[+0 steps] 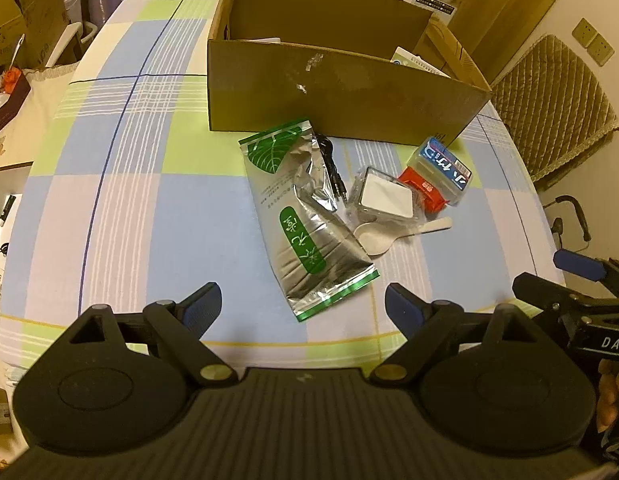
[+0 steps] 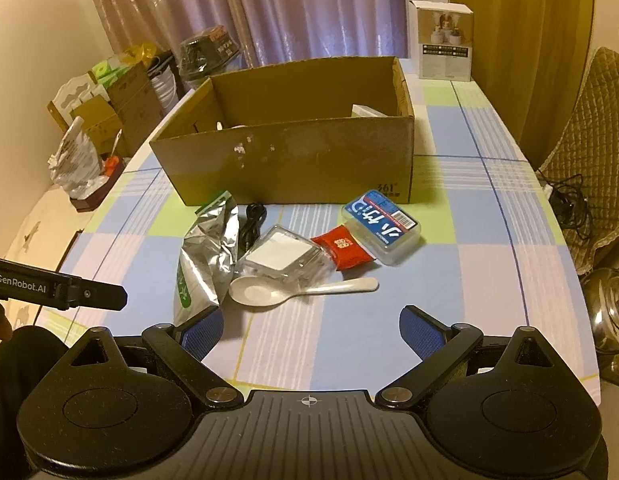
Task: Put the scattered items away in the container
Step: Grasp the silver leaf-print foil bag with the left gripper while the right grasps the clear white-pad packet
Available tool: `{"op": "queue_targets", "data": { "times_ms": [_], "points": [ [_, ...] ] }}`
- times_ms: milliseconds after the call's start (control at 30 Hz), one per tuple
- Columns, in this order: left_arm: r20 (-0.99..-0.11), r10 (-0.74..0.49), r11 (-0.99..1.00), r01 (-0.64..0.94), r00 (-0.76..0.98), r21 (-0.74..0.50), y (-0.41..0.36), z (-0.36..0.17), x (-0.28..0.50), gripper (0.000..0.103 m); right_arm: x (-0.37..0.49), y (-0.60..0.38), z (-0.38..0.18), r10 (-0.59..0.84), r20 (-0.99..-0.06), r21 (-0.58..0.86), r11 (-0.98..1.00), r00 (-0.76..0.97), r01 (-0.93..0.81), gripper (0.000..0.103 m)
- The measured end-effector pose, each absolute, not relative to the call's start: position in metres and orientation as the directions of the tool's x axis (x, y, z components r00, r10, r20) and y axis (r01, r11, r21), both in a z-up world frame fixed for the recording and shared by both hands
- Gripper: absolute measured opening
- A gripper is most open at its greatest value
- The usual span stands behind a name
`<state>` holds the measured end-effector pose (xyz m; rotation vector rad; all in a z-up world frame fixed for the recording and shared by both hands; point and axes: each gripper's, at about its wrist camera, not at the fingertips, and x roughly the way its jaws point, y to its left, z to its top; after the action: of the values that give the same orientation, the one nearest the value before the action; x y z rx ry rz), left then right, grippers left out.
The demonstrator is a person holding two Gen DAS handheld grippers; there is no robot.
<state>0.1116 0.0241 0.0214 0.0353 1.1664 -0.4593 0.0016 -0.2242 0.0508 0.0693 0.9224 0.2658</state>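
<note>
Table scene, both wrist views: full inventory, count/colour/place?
cardboard box: 1, brown, far middle of the table, open top
foil pouch: 1, silver and green, lying left in the pile
black cable: 1, beside the pouch
clear case: 1, white insert, centre
white spoon: 1, nearest edge of the pile
red packet: 1, right of the case
blue-label plastic box: 1, far right
checked tablecloth: 1, blue, green, white
left hand-held gripper: open, empty
right hand-held gripper: open, empty
</note>
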Motion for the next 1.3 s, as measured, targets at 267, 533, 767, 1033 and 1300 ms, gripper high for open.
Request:
{"op": "queue_targets", "data": {
  "times_ms": [267, 533, 767, 1033, 1300],
  "points": [
    [-0.895, -0.326, 0.907, 0.366, 0.303, -0.207, 0.022, 0.015, 0.115, 0.087, 0.006, -0.225, 0.045, 0.256, -0.790, 0.177, 0.965, 0.558, -0.192, 0.100],
    [-0.905, -0.316, 0.906, 0.374, 0.286, -0.198, 0.018, 0.005, 0.124, 0.087, 0.017, -0.222, 0.037, 0.263, -0.802, 0.162, 0.960, 0.537, -0.228, 0.100],
    [-0.918, -0.309, 0.898, 0.394, 0.248, -0.196, 0.017, -0.010, 0.144, 0.087, 0.038, -0.205, 0.033, 0.288, -0.803, 0.081, 0.921, 0.523, -0.382, 0.099],
    [-0.925, -0.313, 0.894, 0.394, 0.214, -0.212, 0.010, -0.036, 0.173, 0.087, 0.074, -0.180, 0.008, 0.315, -0.829, -0.008, 0.819, 0.462, -0.574, 0.099],
    [-0.910, -0.362, 0.882, 0.391, 0.201, -0.264, -0.001, -0.052, 0.208, 0.086, 0.108, -0.175, -0.012, 0.326, -0.850, -0.014, 0.771, 0.414, -0.636, 0.099]
  ]
}}
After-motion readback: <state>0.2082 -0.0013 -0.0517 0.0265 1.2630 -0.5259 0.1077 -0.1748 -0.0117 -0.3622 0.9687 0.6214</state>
